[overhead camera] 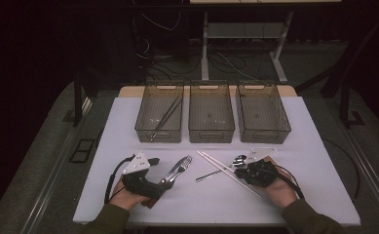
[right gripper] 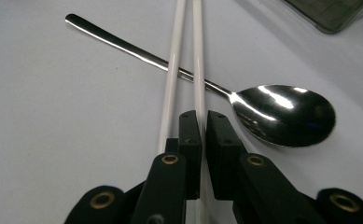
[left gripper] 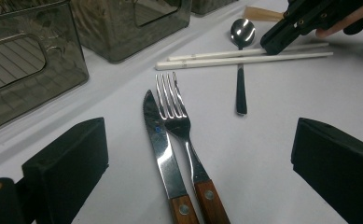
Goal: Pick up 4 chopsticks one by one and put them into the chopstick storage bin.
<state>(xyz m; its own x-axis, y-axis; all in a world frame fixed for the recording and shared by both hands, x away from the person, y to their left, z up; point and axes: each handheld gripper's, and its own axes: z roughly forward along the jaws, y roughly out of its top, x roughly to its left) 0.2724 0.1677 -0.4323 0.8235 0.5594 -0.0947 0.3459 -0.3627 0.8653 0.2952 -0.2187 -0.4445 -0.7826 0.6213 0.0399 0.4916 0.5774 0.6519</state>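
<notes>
Right gripper (right gripper: pixel 202 140) pinched one white chopstick (right gripper: pixel 198 56) lying across the spoon (right gripper: pixel 282 114). Left gripper (left gripper: pixel 198 158) wide open over knife (left gripper: pixel 160 144) and fork (left gripper: pixel 181 126). Nearly everything left unsorted; tongs (overhead camera: pixel 165 117) binned already.

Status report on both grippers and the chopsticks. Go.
Right gripper shut on one white chopstick; the other lies beside its jaws. Left gripper open over knife and fork. Both chopsticks cross the spoon.

High view looks down; tool views sit close, sharing the spoon (left gripper: pixel 240 35).
</notes>
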